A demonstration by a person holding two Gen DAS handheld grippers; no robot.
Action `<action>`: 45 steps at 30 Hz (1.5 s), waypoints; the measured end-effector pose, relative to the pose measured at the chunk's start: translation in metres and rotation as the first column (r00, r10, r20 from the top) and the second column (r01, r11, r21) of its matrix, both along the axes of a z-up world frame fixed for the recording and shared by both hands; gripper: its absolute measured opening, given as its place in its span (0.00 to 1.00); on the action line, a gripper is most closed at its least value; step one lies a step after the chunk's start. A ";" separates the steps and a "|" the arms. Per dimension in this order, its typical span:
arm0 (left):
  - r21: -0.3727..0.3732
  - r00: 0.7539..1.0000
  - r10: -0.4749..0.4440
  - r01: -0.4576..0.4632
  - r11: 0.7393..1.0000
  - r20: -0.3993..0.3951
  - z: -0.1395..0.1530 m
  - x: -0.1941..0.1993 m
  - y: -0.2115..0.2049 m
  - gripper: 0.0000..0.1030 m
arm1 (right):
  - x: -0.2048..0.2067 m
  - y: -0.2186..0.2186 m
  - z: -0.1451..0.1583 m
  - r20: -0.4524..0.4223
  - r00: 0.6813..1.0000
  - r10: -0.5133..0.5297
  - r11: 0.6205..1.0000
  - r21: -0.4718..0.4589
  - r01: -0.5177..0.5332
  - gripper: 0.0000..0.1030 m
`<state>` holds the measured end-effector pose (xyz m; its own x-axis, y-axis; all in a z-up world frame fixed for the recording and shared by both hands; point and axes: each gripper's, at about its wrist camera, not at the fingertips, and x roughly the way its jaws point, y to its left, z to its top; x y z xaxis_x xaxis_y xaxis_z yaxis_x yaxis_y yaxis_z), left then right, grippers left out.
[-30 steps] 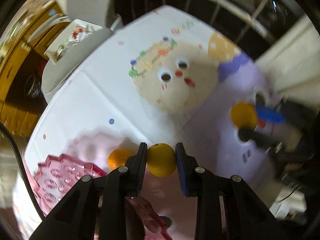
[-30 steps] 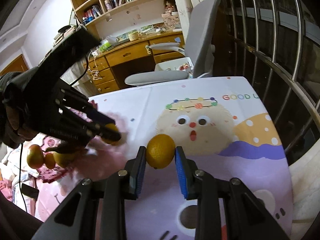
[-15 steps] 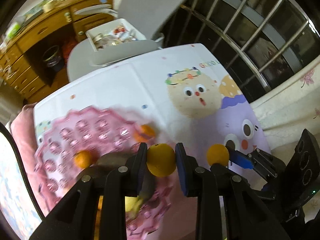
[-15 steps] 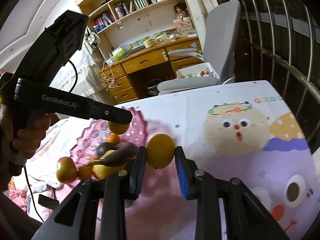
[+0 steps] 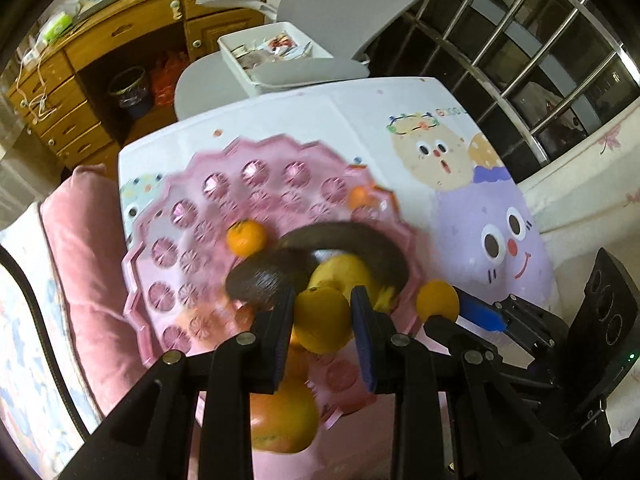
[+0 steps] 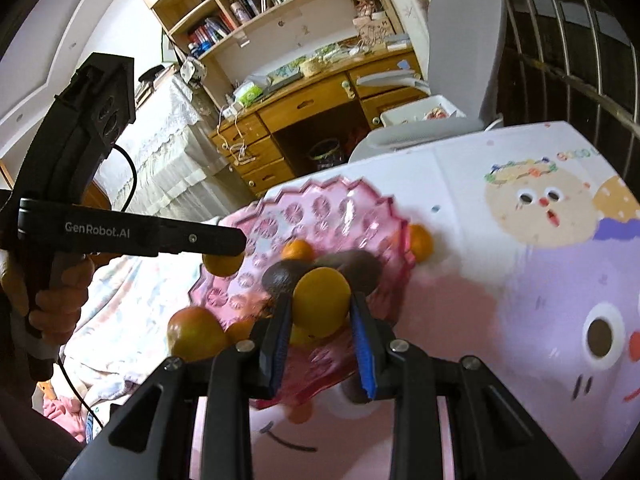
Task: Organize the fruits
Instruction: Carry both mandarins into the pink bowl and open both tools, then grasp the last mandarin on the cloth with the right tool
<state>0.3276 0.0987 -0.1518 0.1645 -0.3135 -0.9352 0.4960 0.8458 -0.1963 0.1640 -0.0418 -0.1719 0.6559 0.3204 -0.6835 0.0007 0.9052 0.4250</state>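
Note:
My left gripper (image 5: pixel 322 320) is shut on a yellow-orange fruit (image 5: pixel 320 320) and holds it above the pink scalloped plate (image 5: pixel 192 216). My right gripper (image 6: pixel 320 316) is shut on another yellow-orange fruit (image 6: pixel 320 304), above the near side of the same plate (image 6: pixel 320 208). The plate holds a small orange (image 5: pixel 246 237), a dark overripe banana (image 5: pixel 344 236), a yellow fruit (image 5: pixel 344 270) and a red-orange apple (image 5: pixel 284 420). One small orange (image 6: pixel 420 242) lies on the table beside the plate's rim. The right gripper also shows in the left wrist view (image 5: pixel 444 312).
The plate stands on a low table with a cartoon-print cloth (image 6: pixel 540 260). A pink cushion (image 5: pixel 80 260) lies left of the table. A grey office chair (image 5: pixel 304 68) and a wooden desk (image 6: pixel 312 108) stand behind. A barred window (image 5: pixel 540 60) is to the right.
Both grippers have carried their fruits leftward from the table's cartoon-face area to above the pink plate. Both stay shut on their fruits.

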 end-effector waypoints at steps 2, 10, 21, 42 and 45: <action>-0.006 1.000 0.011 -0.011 1.000 -0.011 -0.004 -0.002 0.013 0.26 | -0.003 0.010 -0.003 -0.021 1.000 -0.002 1.000 -0.003 0.002 0.28; -0.005 1.000 0.025 -0.025 1.000 -0.017 -0.012 -0.005 0.033 0.28 | -0.007 0.039 -0.010 -0.082 0.997 0.017 1.000 -0.023 -0.019 0.30; -0.021 0.995 0.094 -0.094 0.995 0.021 0.003 -0.028 0.019 0.67 | -0.013 0.023 0.002 -0.086 0.996 0.027 0.997 -0.072 -0.033 0.52; -0.058 0.814 0.578 -0.575 0.816 0.059 0.023 -0.143 -0.030 0.80 | 0.008 -0.070 0.017 -0.086 0.839 0.538 0.802 -0.254 -0.540 0.64; -0.052 0.799 0.599 -0.597 0.800 0.049 0.016 -0.148 -0.041 0.80 | 0.014 -0.077 0.013 -0.084 0.801 0.593 0.751 -0.302 -0.587 0.64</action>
